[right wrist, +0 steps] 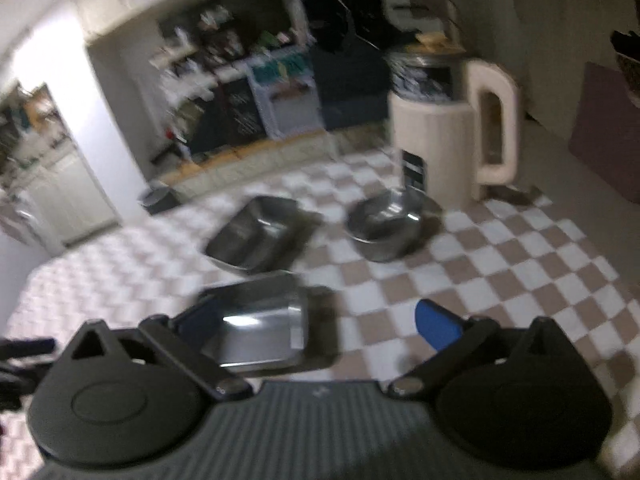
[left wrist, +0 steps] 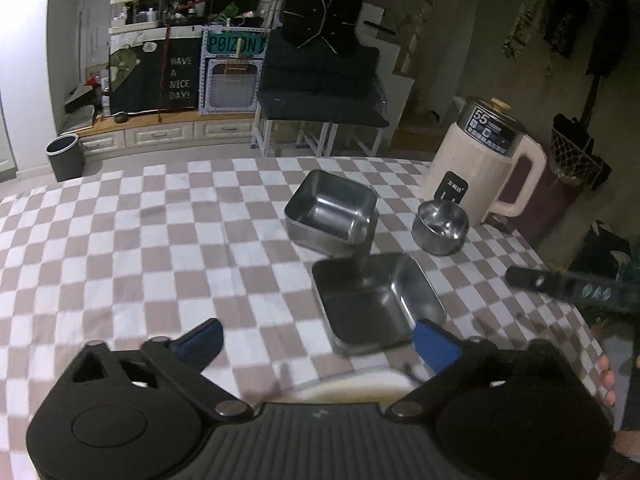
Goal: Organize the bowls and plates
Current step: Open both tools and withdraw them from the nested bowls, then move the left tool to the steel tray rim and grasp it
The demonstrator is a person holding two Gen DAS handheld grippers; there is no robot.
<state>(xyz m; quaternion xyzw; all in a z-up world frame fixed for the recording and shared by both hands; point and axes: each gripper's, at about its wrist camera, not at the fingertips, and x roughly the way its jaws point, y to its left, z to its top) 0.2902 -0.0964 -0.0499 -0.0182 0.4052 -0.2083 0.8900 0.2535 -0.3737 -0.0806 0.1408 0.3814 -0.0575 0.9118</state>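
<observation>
Both tools, left tool (left wrist: 316,340) and right tool (right wrist: 316,328), are gaping wide and holding nothing, hovering by the near square tray (left wrist: 376,300) on the checkered counter (left wrist: 120,240), so I'm guessing a rushed grab risks skidding it into the deeper square bowl (left wrist: 330,210).

A brown-and-white checked tablecloth (left wrist: 160,240), silver steel trays (left wrist: 376,300), a cream kettle (left wrist: 480,168), blue gripper pads (left wrist: 434,344).
</observation>
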